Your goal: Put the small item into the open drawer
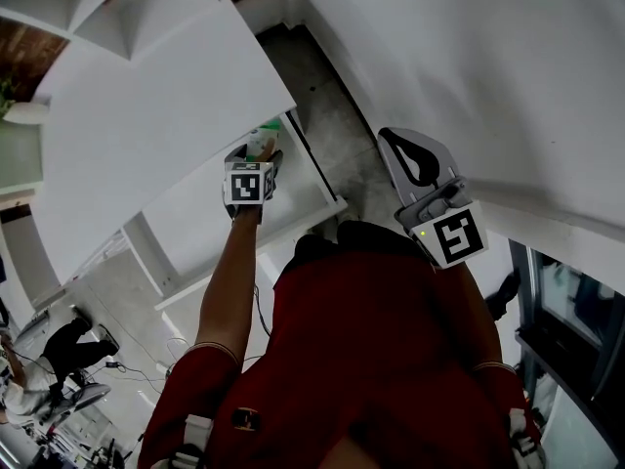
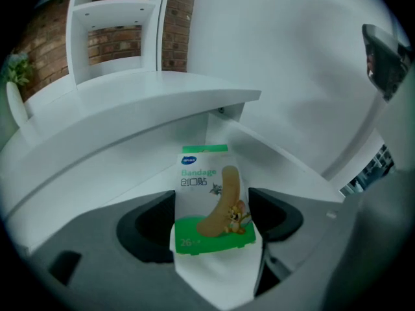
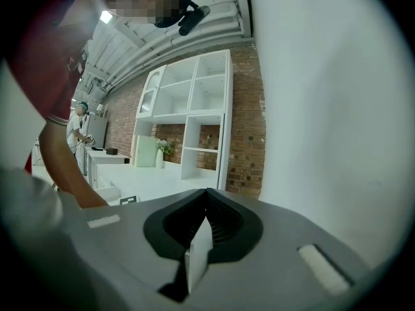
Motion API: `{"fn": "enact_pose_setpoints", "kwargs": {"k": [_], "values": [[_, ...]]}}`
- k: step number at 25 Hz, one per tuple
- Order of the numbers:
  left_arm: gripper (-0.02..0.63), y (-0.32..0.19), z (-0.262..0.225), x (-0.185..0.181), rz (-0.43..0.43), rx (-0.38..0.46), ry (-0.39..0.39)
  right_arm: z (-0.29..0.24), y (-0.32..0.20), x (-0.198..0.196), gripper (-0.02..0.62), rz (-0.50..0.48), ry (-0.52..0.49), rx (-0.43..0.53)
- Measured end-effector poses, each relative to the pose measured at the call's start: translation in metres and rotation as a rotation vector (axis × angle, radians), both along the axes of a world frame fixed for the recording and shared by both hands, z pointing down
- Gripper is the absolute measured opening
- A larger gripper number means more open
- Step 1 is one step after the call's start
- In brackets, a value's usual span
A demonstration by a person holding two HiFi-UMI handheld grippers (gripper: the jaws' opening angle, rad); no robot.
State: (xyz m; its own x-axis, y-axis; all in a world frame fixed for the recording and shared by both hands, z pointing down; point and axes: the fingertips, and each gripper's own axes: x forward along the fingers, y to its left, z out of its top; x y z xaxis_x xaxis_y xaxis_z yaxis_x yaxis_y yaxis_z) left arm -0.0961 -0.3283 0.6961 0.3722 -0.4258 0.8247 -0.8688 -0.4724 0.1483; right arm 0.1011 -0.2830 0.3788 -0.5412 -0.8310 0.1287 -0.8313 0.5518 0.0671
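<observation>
Packet point(image 2: 211, 203): green-and-white bandage packet, upright, print facing the camera. Left gripper point(image 1: 260, 152) was clamped on its lower part, one jaw on each side edge.

Position: in the head view you held the packet out at arm's length over the drawer point(image 1: 200, 223), near its far end, just beside the front edge of the desk top point(image 1: 146, 106). Drawer pulled out and open. What showed of its floor looked bare white.

Step, as I judge it: carry done, packet above the opening, release not yet made.

Next move calls for: lowering the packet below the rim, well clear of the desk top's overhang, then parting the jaws. The packet is flat and light. It may cling to a pad or flutter, so release it low.

Right gripper point(image 3: 206, 220): jaws together, nothing between them. You held it off to your right, near the white wall point(image 1: 469, 66), well apart from the drawer. No part in this step.

Surroundings: white shelf unit point(image 2: 110, 31) on the desk top, brick wall point(image 3: 249, 109) behind, plant in a vase point(image 2: 16, 83) at the far left.

Obstructions: only the desk-top edge close above the drawer's back, and the drawer's side wall point(image 1: 320, 169) to the right of the packet.
</observation>
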Motion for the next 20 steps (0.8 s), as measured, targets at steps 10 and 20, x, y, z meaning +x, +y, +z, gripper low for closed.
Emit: {"fn": "enact_pose_setpoints", "kwargs": {"k": [10,20], "values": [[0.356,-0.01,0.019,0.002,-0.032,-0.02,-0.017,0.012,0.005,0.016,0.012,0.028,0.0,-0.035],[0.387,-0.012,0.013,0.001,-0.031,0.02,-0.021,0.024,0.013,0.016,0.012,0.016,0.009,-0.061]]}}
